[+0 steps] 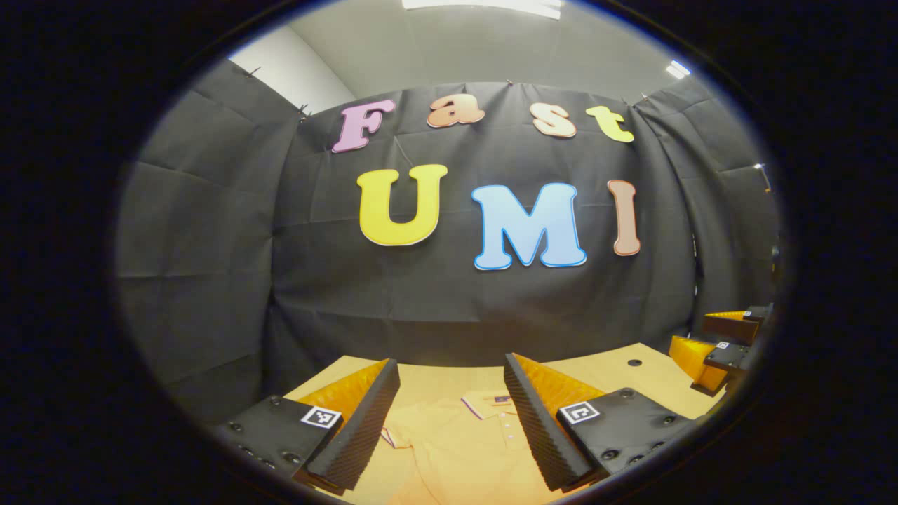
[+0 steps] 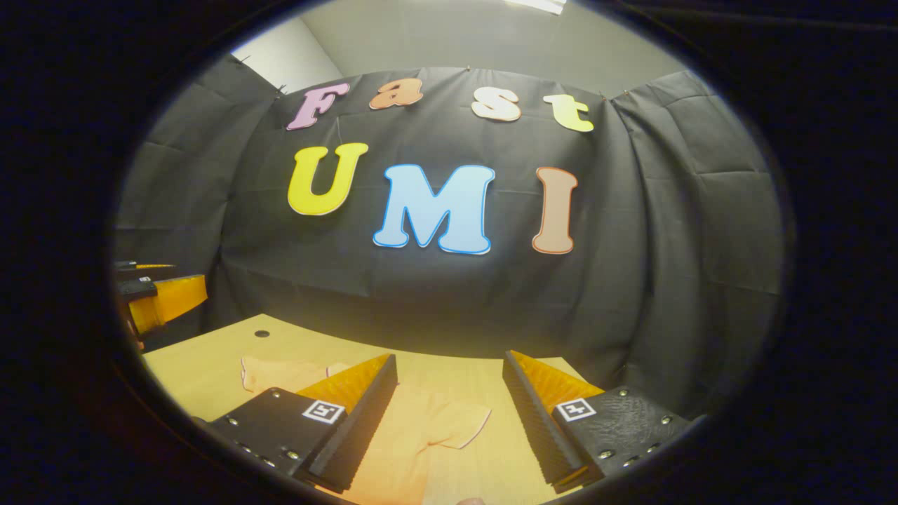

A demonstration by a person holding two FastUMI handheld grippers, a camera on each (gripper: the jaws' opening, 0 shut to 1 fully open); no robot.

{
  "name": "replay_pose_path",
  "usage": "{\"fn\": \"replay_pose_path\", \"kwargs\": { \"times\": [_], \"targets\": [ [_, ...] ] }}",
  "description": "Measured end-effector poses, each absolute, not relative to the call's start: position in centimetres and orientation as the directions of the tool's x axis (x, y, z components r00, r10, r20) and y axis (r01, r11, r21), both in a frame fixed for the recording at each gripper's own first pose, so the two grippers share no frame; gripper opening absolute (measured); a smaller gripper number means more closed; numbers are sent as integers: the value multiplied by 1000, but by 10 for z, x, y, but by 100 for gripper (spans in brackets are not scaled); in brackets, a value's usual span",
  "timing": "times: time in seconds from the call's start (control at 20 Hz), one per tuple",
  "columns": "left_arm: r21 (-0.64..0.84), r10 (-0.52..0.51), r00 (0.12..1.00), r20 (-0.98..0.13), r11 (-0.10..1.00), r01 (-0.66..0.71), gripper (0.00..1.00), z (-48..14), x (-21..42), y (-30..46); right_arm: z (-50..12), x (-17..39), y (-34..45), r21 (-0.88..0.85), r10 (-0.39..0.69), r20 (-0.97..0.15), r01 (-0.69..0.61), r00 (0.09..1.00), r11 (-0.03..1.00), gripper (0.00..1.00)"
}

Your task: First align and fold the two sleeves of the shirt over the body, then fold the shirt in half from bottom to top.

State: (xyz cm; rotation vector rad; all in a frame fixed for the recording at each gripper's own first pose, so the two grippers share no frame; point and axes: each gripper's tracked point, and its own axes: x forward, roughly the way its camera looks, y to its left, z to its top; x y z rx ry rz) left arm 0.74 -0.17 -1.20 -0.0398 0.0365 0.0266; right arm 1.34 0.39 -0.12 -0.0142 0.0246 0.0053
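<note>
Left gripper view — one shirt (image 1: 456, 442) on one table (image 1: 617, 368), two grippers, left gripper (image 1: 451, 414) and right gripper (image 2: 449, 414) both fingers apart.

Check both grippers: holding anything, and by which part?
Nothing is held. The left gripper and right gripper are both open above the shirt lying on the table, with no cloth between their fingers.

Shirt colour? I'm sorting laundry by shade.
The shirt is pale orange, with darker trim at collar and sleeve edge. Left gripper view shows it best.

Ceiling lights (image 1: 484, 5) overhead (edges bend), sharp focus.
</note>
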Motion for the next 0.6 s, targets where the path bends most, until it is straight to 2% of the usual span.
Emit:
{"fn": "replay_pose_path", "kwargs": {
  "times": [0.2, 0.6],
  "targets": [
    [-60, 43, 997, -61, 997, -47, 97, -24, 11, 8, -14, 26, 1, -30, 2, -65, -4, 998, 1000, 94],
    [-62, 76, 990, -115, 995, -84, 96, -53, 34, 25, -61, 89, -9, 4, -8, -200, 9, 980, 1000, 94]
  ]
}}
